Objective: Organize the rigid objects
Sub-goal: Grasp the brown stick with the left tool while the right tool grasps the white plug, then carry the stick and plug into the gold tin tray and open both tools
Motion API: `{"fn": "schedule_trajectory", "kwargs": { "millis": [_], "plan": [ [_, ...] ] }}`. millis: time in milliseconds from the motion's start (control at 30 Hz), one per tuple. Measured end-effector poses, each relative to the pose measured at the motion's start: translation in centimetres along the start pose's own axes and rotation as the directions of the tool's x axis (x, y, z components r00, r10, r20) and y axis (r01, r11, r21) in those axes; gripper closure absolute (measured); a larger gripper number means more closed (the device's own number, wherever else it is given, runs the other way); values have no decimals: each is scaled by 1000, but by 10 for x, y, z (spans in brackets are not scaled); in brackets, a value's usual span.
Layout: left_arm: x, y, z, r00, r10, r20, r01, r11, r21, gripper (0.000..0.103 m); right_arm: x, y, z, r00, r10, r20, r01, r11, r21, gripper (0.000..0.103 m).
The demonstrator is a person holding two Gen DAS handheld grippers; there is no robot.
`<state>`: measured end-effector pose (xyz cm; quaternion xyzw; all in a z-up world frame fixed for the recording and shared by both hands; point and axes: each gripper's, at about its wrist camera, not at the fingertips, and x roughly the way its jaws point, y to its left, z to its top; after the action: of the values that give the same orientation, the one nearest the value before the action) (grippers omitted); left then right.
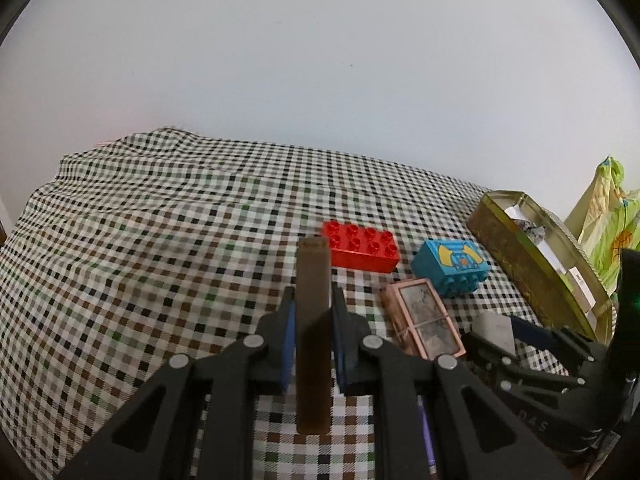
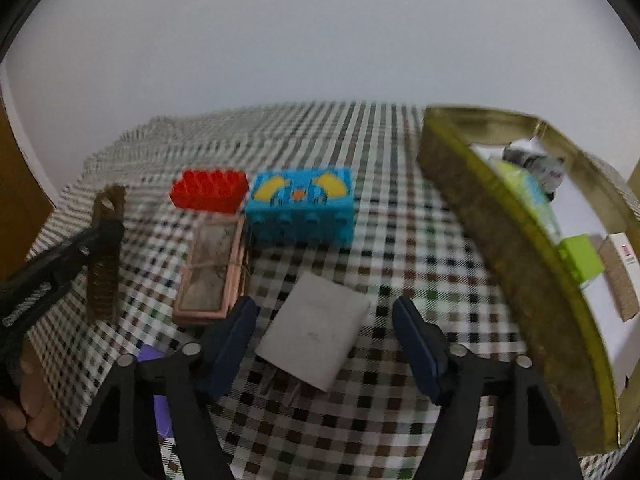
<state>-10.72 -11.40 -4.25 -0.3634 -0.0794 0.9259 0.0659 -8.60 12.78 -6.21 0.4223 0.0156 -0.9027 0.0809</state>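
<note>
Between left gripper (image 1: 313, 312) pads, brown block (image 1: 313, 280)

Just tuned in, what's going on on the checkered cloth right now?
The left gripper is shut on a long brown bar, held above the cloth. The right gripper is open around a flat grey box. The red brick, blue brick and pink case lie outside the gold tin.

A home: checked tablecloth (image 1: 160, 240), toy bricks (image 1: 362, 246), keepsake tin (image 2: 500, 240)
</note>
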Motion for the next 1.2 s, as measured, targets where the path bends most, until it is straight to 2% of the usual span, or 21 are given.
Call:
{"fn": "schedule_trajectory", "kwargs": {
  "millis": [67,133,233,300,367,467,533,733,833,1000,1200],
  "plan": [
    [3,-2,3,1000,-7,8,7,1000,-5,89,1,4,-1,1000,-19,-2,19,999,-29,56],
    [-7,0,0,1000,-17,24,17,1000,-13,89,2,7,-2,1000,-2,1,2,998,-56,62],
    [-14,0,1,997,-48,64,49,999,-16,89,0,-2,-5,999,47,15,-47,999,-21,63],
    [-18,-3,0,994,-44,96,45,999,-12,89,-6,-13,-7,992,114,52,-115,993,17,63],
    [-24,-6,0,990,-32,141,33,999,-3,89,-16,-22,-9,980,161,116,-165,986,33,63],
    [-31,-9,0,983,-28,183,28,1000,0,89,-35,-30,-10,959,171,228,-179,984,15,63],
    [-33,-8,1,980,-39,196,42,999,-10,89,-48,-38,-11,935,198,296,-215,976,27,63],
    [-40,-10,1,966,-67,249,79,996,-39,89,-72,-38,-12,892,161,423,-186,982,17,63],
    [-47,-17,1,957,-52,287,67,997,-44,89,-81,-40,-10,868,146,474,-164,986,-4,63],
    [-49,-37,1,952,-32,303,44,998,-34,89,-93,-55,-10,834,181,521,-205,979,-12,63],
    [-50,-71,4,944,-59,325,61,998,4,89,-99,-87,-9,824,167,542,-212,977,21,63]
  ]
}}
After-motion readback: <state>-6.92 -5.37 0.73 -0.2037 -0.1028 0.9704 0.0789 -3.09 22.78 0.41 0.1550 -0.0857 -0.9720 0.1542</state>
